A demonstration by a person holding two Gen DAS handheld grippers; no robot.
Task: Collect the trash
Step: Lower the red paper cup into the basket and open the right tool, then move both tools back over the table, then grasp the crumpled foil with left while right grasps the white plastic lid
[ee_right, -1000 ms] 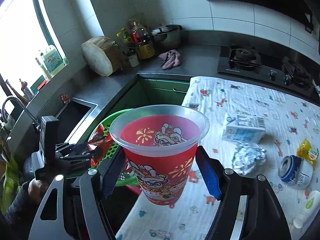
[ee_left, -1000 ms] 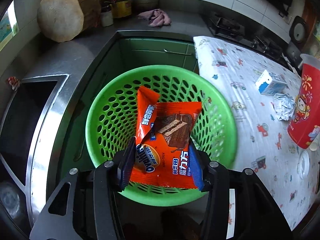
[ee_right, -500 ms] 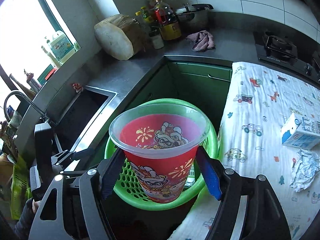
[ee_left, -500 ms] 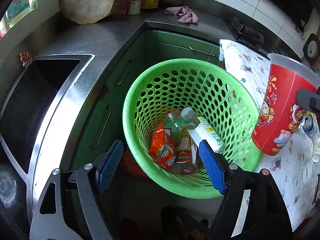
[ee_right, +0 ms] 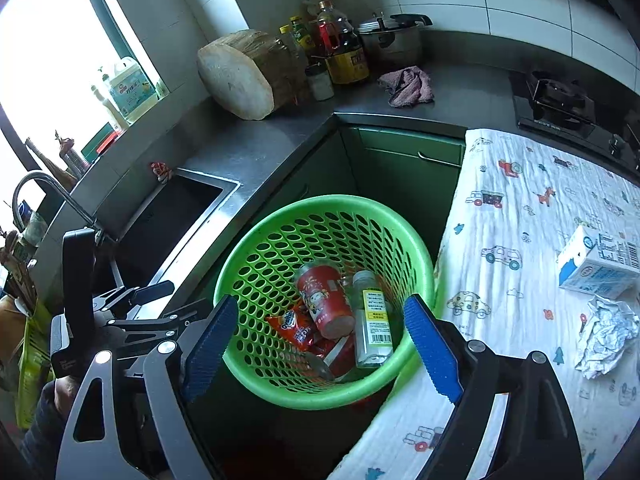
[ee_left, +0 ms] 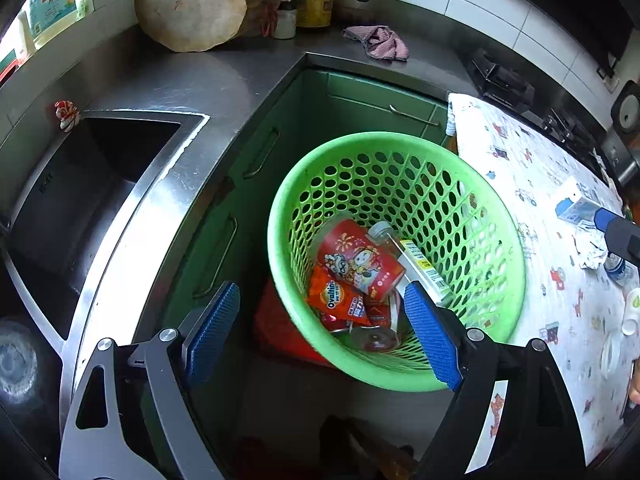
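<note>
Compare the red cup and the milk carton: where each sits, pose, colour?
The red cup lies on its side inside the green basket, on top of other trash; the milk carton is outside it, on the patterned cloth. The red cup is round and printed with a cartoon; the milk carton is boxy, white and blue, with a barcode. Neither is held.

basket point(ee_right: 412, 240): perforated glossy plastic | counter point(ee_right: 256, 148): brushed metal | tablecloth point(ee_right: 520, 216): printed matt cloth | foil wad point(ee_right: 606, 330): crinkled
</note>
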